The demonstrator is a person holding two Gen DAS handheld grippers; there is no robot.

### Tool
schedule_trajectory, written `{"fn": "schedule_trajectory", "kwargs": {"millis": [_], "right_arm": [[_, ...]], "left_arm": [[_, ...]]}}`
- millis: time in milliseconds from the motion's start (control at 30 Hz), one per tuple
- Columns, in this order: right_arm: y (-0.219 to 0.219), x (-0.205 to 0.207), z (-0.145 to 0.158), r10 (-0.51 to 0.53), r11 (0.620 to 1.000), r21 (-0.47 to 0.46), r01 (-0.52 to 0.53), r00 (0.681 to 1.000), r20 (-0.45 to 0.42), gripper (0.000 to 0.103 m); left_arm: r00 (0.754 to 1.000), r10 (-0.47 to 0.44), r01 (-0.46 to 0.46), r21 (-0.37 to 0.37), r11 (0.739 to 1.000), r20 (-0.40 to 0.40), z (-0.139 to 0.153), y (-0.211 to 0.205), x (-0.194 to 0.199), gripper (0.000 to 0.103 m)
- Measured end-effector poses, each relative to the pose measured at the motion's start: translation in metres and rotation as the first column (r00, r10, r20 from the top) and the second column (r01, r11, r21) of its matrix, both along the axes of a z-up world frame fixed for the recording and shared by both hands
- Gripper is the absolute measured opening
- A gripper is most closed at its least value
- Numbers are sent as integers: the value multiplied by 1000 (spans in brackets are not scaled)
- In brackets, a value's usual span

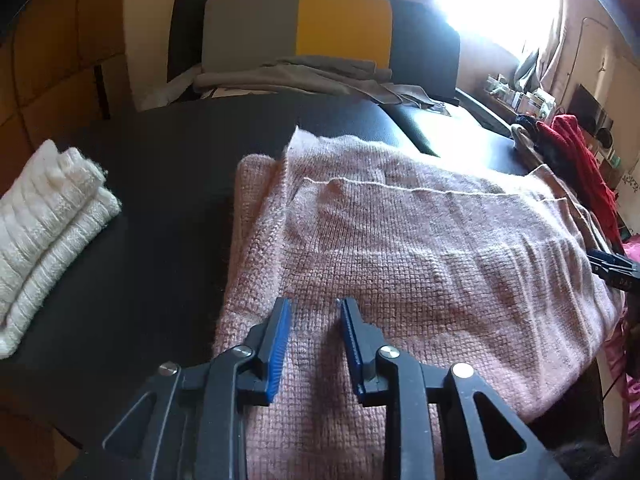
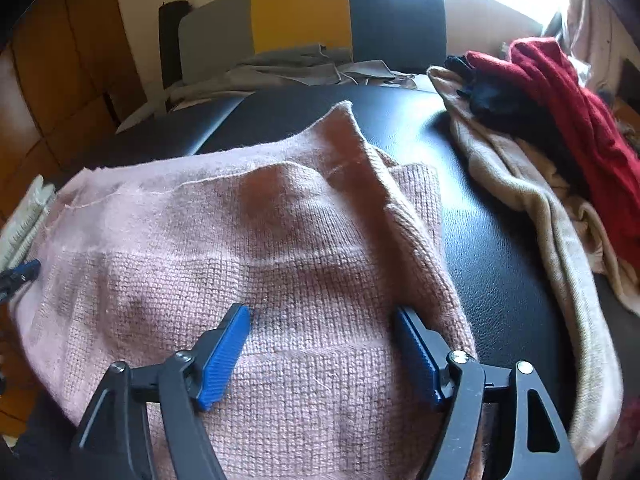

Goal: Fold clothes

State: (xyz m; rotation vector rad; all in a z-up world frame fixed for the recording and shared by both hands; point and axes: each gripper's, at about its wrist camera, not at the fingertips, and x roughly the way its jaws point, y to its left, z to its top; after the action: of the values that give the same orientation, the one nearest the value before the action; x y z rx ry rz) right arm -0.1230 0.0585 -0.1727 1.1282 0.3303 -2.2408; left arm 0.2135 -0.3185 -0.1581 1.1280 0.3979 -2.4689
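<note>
A pink knitted sweater (image 1: 400, 248) lies folded on the black table (image 1: 160, 168); it also fills the right wrist view (image 2: 248, 264). My left gripper (image 1: 314, 304) hovers over its near left part, jaws partly open with nothing between them. My right gripper (image 2: 322, 312) is wide open over the sweater's near right part, empty. The right gripper's tip shows at the right edge of the left wrist view (image 1: 612, 266). The left gripper's tip shows at the left edge of the right wrist view (image 2: 20, 274).
A folded white knit (image 1: 48, 220) lies on the table's left. A pile of beige (image 2: 532, 216), black and red clothes (image 2: 560, 92) lies at the right. A grey and yellow chair (image 1: 296, 24) with grey cloth stands behind the table.
</note>
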Motion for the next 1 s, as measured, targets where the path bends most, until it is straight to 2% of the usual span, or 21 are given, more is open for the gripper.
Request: {"fn": "schedule_trajectory", "kwargs": {"millis": [100,200,267,367,467,500,533,633,700,767,867,933,1000], "right_arm": [[-4,-1,14,16,999,-44,-16,1000,0,75],[-13,9,35,111,990,-89,-113,993,-27,75],[-22,19,44,200,974,-100,-201,980,-22,75],[-40,42,43,324,943,-71,-324,946,-6,75],[-53,53,27,340,940,20,-339,940,-21,74],[-54,52,17,329,944,22,-329,944,-1,74],[-53,50,7,319,948,13,-319,947,29,75],[-51,51,-12,337,941,24,-336,941,-20,83],[-51,49,-13,323,946,2,-323,946,-10,86],[-53,51,-14,325,946,0,-325,946,-18,89],[-53,55,-16,319,947,-17,-320,947,-33,95],[-56,58,-17,323,946,-9,-324,945,-42,101],[-61,61,-18,330,944,5,-330,943,-53,103]], "left_arm": [[1000,12,-12,-9,1000,1,9,-5,3,30],[996,-36,35,-18,999,-77,25,1,11,32],[992,-106,104,-46,994,-67,25,15,7,33],[984,-177,179,-81,981,27,7,34,-1,33],[979,-189,197,-111,974,75,-15,44,8,34],[982,-183,188,-112,976,53,-16,44,13,34],[986,-166,168,-71,983,34,-16,38,15,35],[994,-109,110,56,992,-20,-16,22,20,36],[995,-83,88,122,989,-49,-10,11,21,36],[995,-42,55,159,986,-85,-2,-2,20,36],[988,69,-37,221,974,-139,8,-36,19,37],[987,93,-68,182,981,-133,16,-51,11,39],[994,54,-41,135,990,-97,23,-60,-3,44]]}}
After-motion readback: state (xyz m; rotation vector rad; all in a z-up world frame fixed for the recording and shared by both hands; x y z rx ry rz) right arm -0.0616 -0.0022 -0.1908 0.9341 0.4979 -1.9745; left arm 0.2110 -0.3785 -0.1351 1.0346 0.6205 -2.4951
